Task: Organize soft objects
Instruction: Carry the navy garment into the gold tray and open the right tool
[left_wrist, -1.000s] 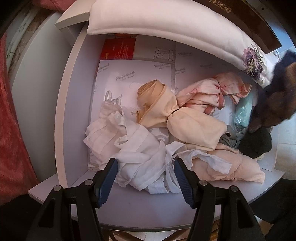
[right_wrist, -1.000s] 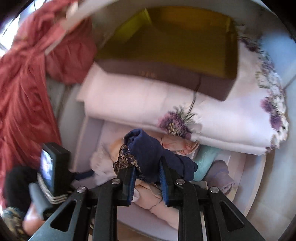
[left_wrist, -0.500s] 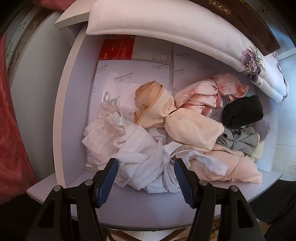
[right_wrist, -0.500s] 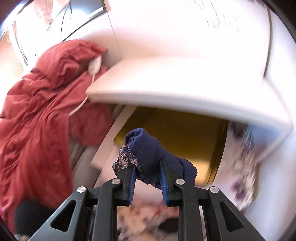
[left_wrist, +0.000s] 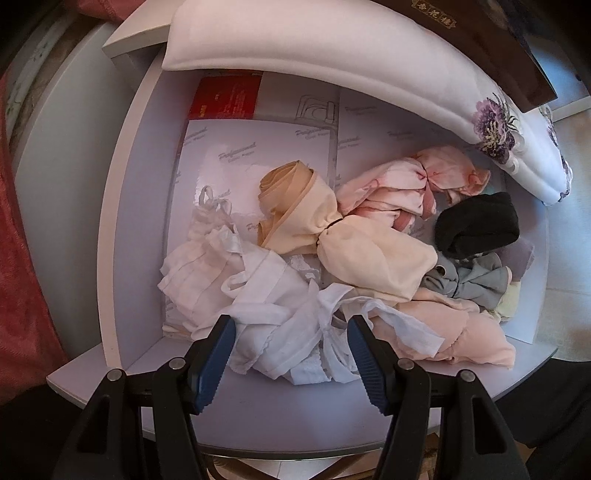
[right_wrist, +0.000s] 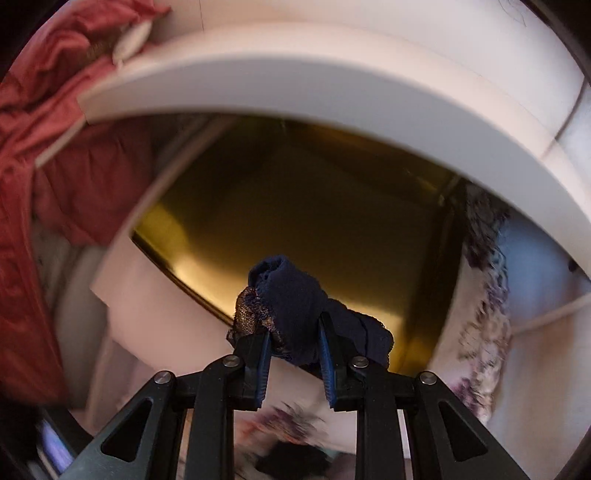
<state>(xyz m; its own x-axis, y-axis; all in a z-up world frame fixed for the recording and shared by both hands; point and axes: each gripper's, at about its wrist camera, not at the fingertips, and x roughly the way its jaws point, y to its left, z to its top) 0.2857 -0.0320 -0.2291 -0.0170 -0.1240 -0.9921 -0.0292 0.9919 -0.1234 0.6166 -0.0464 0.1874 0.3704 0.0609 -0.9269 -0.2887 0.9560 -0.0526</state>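
In the left wrist view a white drawer (left_wrist: 122, 236) holds a heap of soft garments: white lace pieces (left_wrist: 280, 325), a cream bundle (left_wrist: 354, 247), pink pieces (left_wrist: 410, 184), a black sock (left_wrist: 476, 221) and a grey piece (left_wrist: 465, 280). My left gripper (left_wrist: 290, 343) hangs open straight above the white pieces, its pads either side of them and apart from them. In the right wrist view my right gripper (right_wrist: 295, 350) is shut on a navy garment with lace trim (right_wrist: 295, 302), held up in front of a yellow-brown box (right_wrist: 314, 206).
A white pillow with purple flowers (left_wrist: 332, 55) lies along the drawer's far edge, a dark box (left_wrist: 480, 44) on it. Red cloth (left_wrist: 18, 258) hangs at the left. A white shelf edge (right_wrist: 295, 85) curves above the yellow-brown box. Printed paper (left_wrist: 258, 155) lines the drawer floor.
My right gripper has carried the navy garment up and away from the drawer, out of the left view, uncovering the black sock. The left gripper has stayed still.
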